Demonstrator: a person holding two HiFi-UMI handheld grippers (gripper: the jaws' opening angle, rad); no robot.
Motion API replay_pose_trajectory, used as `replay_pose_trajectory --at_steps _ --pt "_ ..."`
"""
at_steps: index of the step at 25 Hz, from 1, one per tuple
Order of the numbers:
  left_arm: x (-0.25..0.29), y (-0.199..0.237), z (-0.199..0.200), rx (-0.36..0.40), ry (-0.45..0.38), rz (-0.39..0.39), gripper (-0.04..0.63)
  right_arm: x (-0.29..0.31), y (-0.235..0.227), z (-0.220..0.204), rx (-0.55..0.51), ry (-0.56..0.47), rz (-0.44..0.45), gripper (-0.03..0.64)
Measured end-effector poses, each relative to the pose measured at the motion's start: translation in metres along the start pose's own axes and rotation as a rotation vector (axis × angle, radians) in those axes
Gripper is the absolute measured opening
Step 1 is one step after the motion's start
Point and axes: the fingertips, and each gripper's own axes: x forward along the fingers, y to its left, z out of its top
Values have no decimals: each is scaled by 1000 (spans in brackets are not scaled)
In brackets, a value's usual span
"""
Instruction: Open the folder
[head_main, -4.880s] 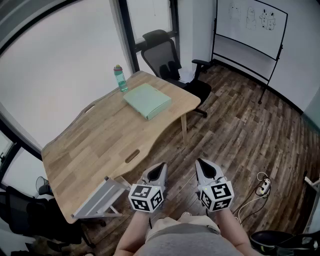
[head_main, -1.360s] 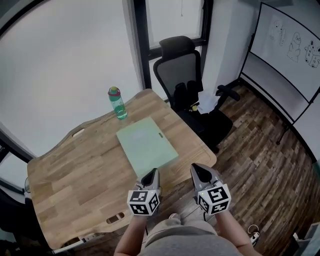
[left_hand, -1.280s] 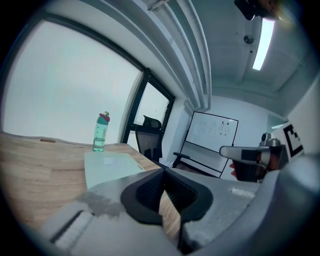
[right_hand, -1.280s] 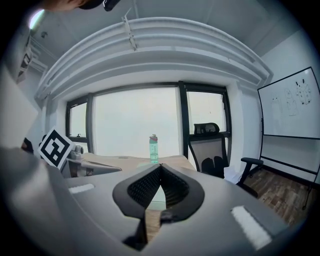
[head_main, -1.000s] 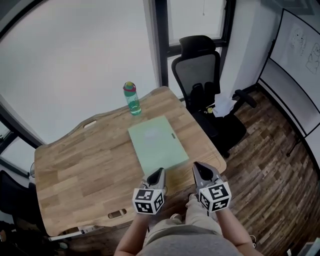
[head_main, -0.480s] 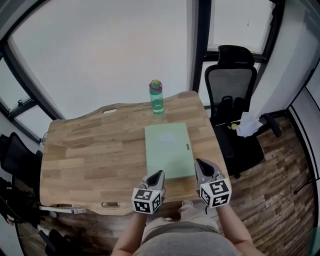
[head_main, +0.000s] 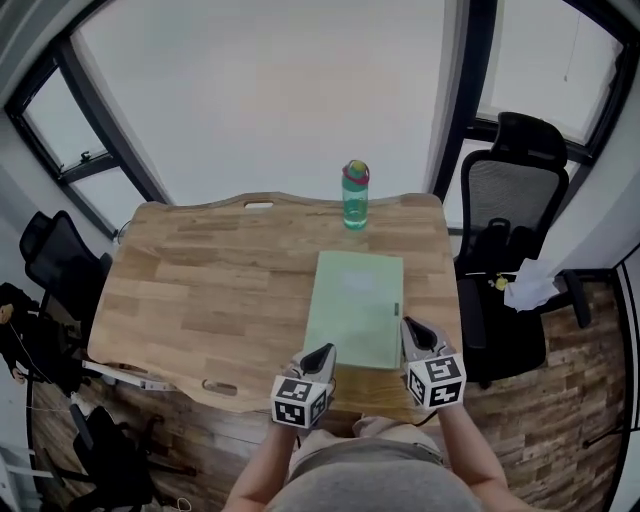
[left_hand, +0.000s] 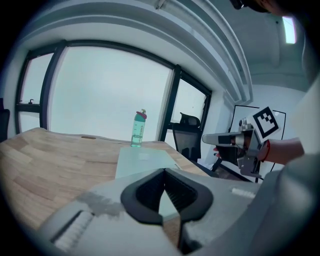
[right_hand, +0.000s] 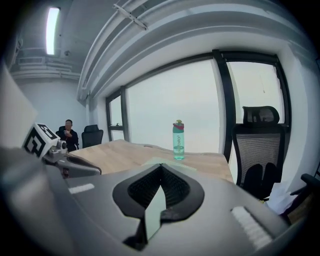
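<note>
A pale green folder (head_main: 356, 305) lies closed and flat on the wooden table (head_main: 200, 290), its short near edge towards me. My left gripper (head_main: 324, 351) hovers at the folder's near left corner, jaws shut and empty. At the near right corner my right gripper (head_main: 412, 327) looks shut too, with nothing held. In the left gripper view the folder (left_hand: 141, 160) stretches ahead of the closed left gripper (left_hand: 164, 171), and the right gripper (left_hand: 220, 139) shows at the right. In the right gripper view the right gripper (right_hand: 161, 166) points over the folder towards the bottle (right_hand: 178, 140).
A teal water bottle (head_main: 355, 194) stands just beyond the folder's far edge. A black office chair (head_main: 515, 200) stands right of the table, more chairs (head_main: 55, 262) at the left. A person (right_hand: 68, 131) sits far off past the table. Windows lie behind it.
I have come round to the table's near edge. The folder now lies lengthwise ahead. Both grippers have moved forward to its near corners. The folder stays closed.
</note>
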Motion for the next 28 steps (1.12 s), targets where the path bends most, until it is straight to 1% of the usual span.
replay_pose_trajectory --at_steps 6,9,12,17,20,25,28 --pt "8 -4 -12 25 47 26 3 25 -14 -26 -63 73 42 -2" --pt "10 -2 -14 44 51 43 17 38 -21 -36 -64 101 65 -2" --pt "11 -2 -20 61 68 53 25 48 -26 -52 -39 143 91 -2" --pt "15 -6 -34 98 108 43 68 55 -33 -78 9 211 125 -2" --pt "18 -7 -41 135 125 43 89 57 -34 -90 20 236 135 -2" --pt "21 -3 -65 211 198 39 172 56 -29 -113 25 276 148 -2" --pt "24 1 -75 247 237 39 195 58 -30 -124 28 298 144 -2"
